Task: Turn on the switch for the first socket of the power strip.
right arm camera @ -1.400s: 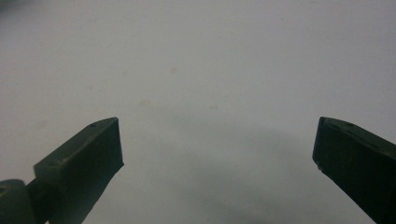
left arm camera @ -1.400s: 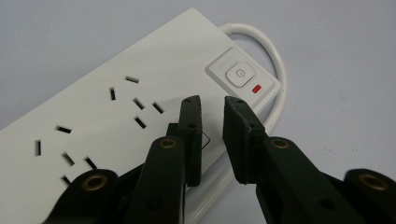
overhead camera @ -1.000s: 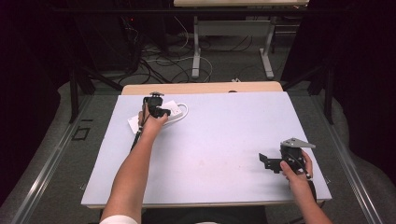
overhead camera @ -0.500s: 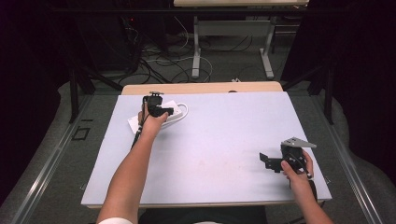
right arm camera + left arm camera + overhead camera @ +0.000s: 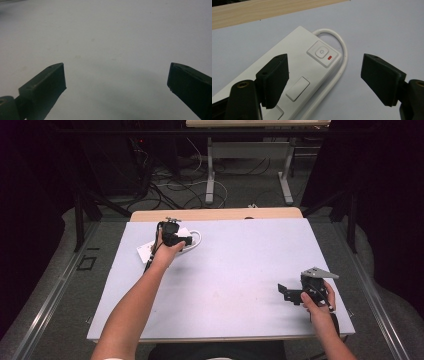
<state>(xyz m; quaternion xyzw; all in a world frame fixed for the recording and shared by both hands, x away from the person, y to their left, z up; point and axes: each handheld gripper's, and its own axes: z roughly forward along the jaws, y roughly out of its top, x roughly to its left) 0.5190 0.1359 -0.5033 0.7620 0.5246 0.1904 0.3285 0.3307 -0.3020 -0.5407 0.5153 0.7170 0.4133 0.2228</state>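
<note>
- Almost nothing was seen to change over the last second: in the high view the left gripper [image 5: 176, 239] was kept at the same far-left spot over the white power strip [image 5: 294, 82], and the right gripper [image 5: 295, 292] was kept near the table's [image 5: 240, 270] right front corner.
- The left gripper's jaws were held wide apart and nothing was gripped; in the left gripper view the strip's switch end lay between and just beyond them, one jaw overlapping the strip's body.
- The power button [image 5: 321, 52], with a red indicator [image 5: 330, 58] beside it, was seen just ahead of the jaws, and the white cord [image 5: 342, 50] looped past that end.
- The right gripper's jaws were likewise spread wide over bare table, empty.
- The pause was judged to be alignment before the strip was grasped or its button pressed.
</note>
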